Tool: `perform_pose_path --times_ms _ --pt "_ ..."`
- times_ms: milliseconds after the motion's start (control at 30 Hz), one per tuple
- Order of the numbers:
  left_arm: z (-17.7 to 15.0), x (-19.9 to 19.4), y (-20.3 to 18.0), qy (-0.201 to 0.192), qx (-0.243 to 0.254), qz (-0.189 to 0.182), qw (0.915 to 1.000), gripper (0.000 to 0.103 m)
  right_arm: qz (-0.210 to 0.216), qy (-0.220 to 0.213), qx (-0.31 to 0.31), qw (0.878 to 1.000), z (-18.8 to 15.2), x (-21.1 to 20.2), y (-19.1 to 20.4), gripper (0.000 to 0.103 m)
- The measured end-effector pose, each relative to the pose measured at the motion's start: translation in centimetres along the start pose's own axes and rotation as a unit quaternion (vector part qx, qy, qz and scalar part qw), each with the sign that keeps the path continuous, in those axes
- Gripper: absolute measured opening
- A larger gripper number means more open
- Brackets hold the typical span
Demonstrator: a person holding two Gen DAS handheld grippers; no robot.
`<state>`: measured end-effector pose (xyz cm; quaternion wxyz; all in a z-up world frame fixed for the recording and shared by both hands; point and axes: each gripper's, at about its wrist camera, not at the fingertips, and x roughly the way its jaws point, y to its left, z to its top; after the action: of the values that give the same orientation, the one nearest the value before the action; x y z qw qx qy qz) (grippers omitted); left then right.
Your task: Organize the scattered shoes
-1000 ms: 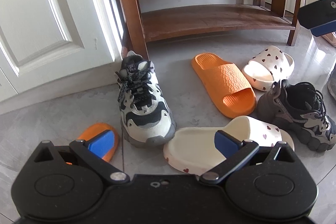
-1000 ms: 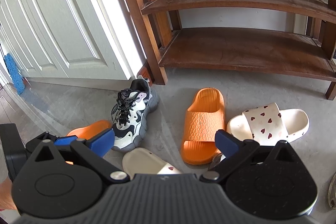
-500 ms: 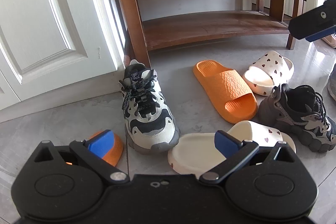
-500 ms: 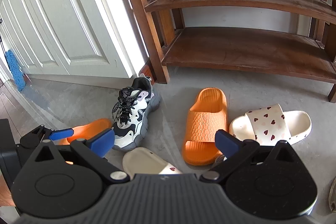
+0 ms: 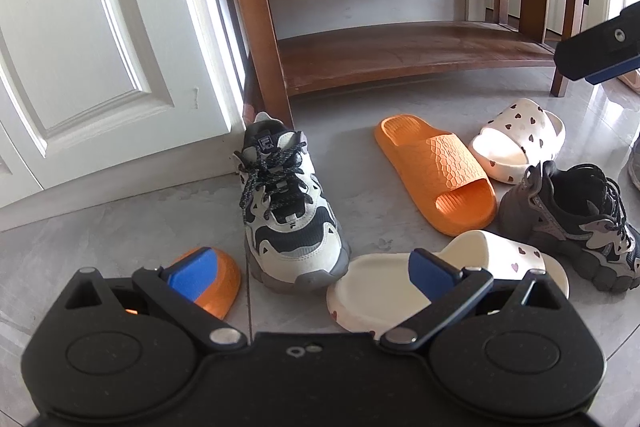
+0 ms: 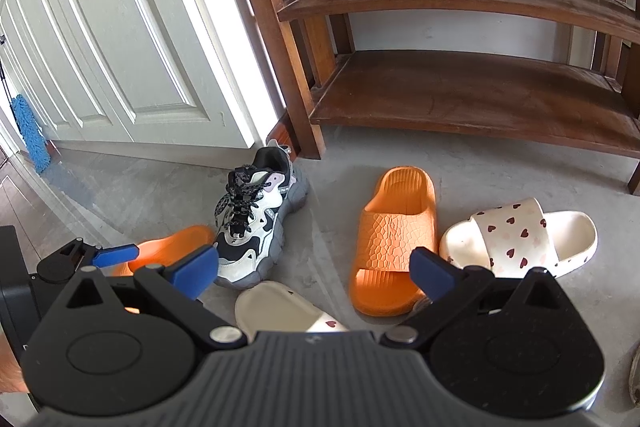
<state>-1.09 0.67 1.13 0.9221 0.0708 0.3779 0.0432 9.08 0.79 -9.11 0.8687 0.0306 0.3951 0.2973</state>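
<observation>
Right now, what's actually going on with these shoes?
Nothing is picked up yet. Both grippers, left gripper and right gripper, hang open above the floor, holding nothing. Scattered below are a white-and-black sneaker, two orange slides, two heart-print slides and a dark sneaker. The wooden rack has no shoes on its visible shelves.

I see a dark brown wooden rack [image 6: 472, 95] with bare shelves standing on a grey tiled floor [image 5: 120, 227] against a white wall, white panelled doors [image 6: 132, 39] to its left, and a blue fluffy mop head [image 6: 30, 131] leaning further along.
</observation>
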Motion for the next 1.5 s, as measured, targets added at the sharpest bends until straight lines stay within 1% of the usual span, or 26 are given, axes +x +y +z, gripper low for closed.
perform_pose_path --times_ms 200,300,367,467,567,633,667,733,800,900,933,967,1000,1033,1100,1200,1267,1333,1400,1433,1467,1500 --pt "-0.5 0.1 0.5 0.0 -0.003 -0.002 1.0 0.102 0.002 0.004 0.0 1.0 0.1 0.5 0.1 0.103" --pt "-1.5 -0.5 1.5 -0.015 -0.012 -0.005 0.9998 0.102 0.003 0.006 -0.001 1.0 0.2 0.8 0.1 0.103" --pt "-2.5 -1.0 2.6 -0.028 -0.026 -0.004 0.9993 0.102 0.004 0.007 0.0 1.0 0.1 1.0 0.2 0.103" --pt "-4.9 -1.8 5.2 -0.034 -0.078 0.008 0.9964 0.102 0.006 0.012 0.003 1.0 0.0 1.4 0.1 0.103" --pt "-8.7 -3.2 8.9 -0.035 -0.171 0.021 0.9843 0.102 0.011 0.021 0.005 1.0 0.0 2.3 -0.1 0.103" --pt "-10.8 -3.9 10.4 -0.039 -0.212 0.027 0.9761 0.1 0.014 0.025 0.003 1.0 -0.1 2.8 0.2 0.103" --pt "-11.2 -4.0 10.8 -0.039 -0.22 0.027 0.9743 0.1 0.015 0.028 0.002 1.0 -0.1 3.1 0.4 0.103" --pt "-13.0 -3.7 12.5 -0.028 -0.259 0.026 0.965 0.1 0.018 0.032 -0.001 0.999 0.0 3.7 0.9 0.103" --pt "-14.1 -2.9 13.9 -0.026 -0.296 0.017 0.9548 0.1 0.021 0.038 -0.006 0.999 0.1 4.3 1.5 0.103" --pt "-14.8 -1.6 15.4 -0.033 -0.318 0.006 0.9474 0.098 0.025 0.046 -0.016 0.998 0.3 5.1 1.7 0.103" --pt "-15.0 -0.9 16.0 -0.036 -0.327 -0.003 0.9442 0.093 0.026 0.048 -0.02 0.998 0.3 5.2 2.0 0.103" --pt "-15.0 -0.7 16.2 -0.036 -0.332 -0.007 0.9427 0.084 0.026 0.05 -0.025 0.998 0.3 5.4 2.3 0.103" --pt "-14.9 0.3 16.8 -0.035 -0.341 -0.022 0.939 0.08 0.024 0.051 -0.031 0.998 0.3 5.5 2.5 0.103" --pt "-15.0 0.7 17.1 -0.036 -0.341 -0.029 0.9389 0.077 0.022 0.053 -0.036 0.998 0.3 5.6 2.8 0.103" --pt "-15.1 1.9 17.4 -0.029 -0.339 -0.033 0.9397 0.067 0.019 0.056 -0.046 0.997 0.1 5.7 3.0 0.103" --pt "-15.8 2.8 17.9 -0.026 -0.345 -0.032 0.9376 0.063 0.013 0.063 -0.049 0.997 0.0 5.9 3.2 0.103" --pt "-16.3 3.1 18.4 -0.025 -0.363 -0.033 0.9307 0.063 0.01 0.066 -0.05 0.996 0.0 6.0 3.2 0.103" --pt "-17.0 3.2 18.9 -0.031 -0.387 -0.042 0.9205 0.063 0.008 0.07 -0.054 0.996 0.0 6.1 3.3 0.103" --pt "-17.3 3.3 19.1 -0.039 -0.396 -0.056 0.9157 0.062 0.007 0.074 -0.058 0.995 -0.2 6.3 3.4 0.103" --pt "-17.3 3.7 19.3 -0.044 -0.406 -0.069 0.9103 0.061 0.006 0.077 -0.061 0.995 -0.2 6.4 3.5 0.103" --pt "-17.2 4.2 19.5 -0.046 -0.414 -0.077 0.906 0.056 0.005 0.079 -0.063 0.995 -0.3 6.5 3.6 0.103" --pt "-17.1 4.7 19.8 -0.049 -0.421 -0.084 0.9018 0.054 0.005 0.081 -0.065 0.995 -0.4 6.6 3.7 0.103"
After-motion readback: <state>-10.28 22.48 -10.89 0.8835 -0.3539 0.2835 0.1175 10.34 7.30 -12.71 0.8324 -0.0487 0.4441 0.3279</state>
